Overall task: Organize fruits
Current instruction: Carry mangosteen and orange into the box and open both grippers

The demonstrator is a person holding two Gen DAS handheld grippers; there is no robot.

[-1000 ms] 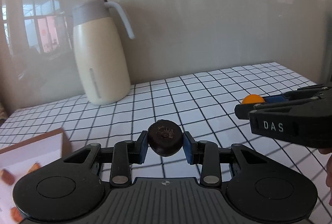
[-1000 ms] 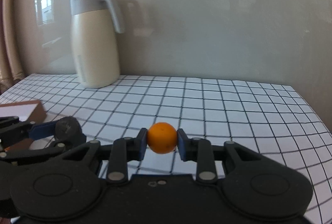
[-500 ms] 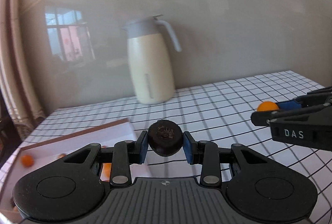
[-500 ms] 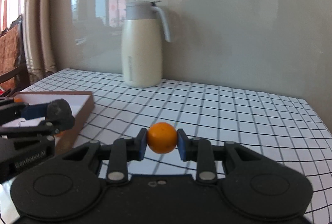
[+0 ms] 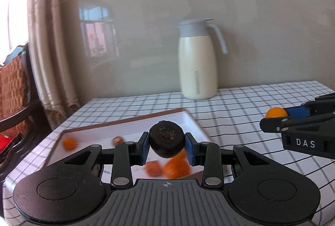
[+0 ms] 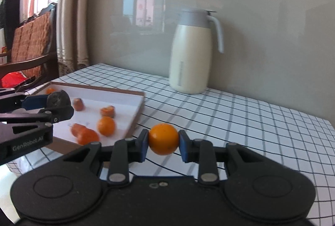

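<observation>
My left gripper (image 5: 166, 147) is shut on a dark round fruit (image 5: 166, 141) and holds it above the near right part of a white tray with a brown rim (image 5: 125, 121). The tray holds several orange fruits (image 6: 106, 126) and reddish pieces. My right gripper (image 6: 163, 145) is shut on an orange (image 6: 163, 141) and holds it above the checked tablecloth, right of the tray (image 6: 125, 93). The right gripper also shows at the right edge of the left wrist view (image 5: 278, 116). The left gripper shows in the right wrist view (image 6: 56, 103) over the tray.
A cream jug with a grey lid and handle (image 5: 197, 62) stands at the back by the wall. The checked tablecloth (image 6: 240, 121) covers the table. A wooden chair with an orange cushion (image 6: 31, 41) and curtains stand left of the table.
Both grippers have swung left with their fruits. The tray has come into fuller view, and the left gripper now hangs over it.
</observation>
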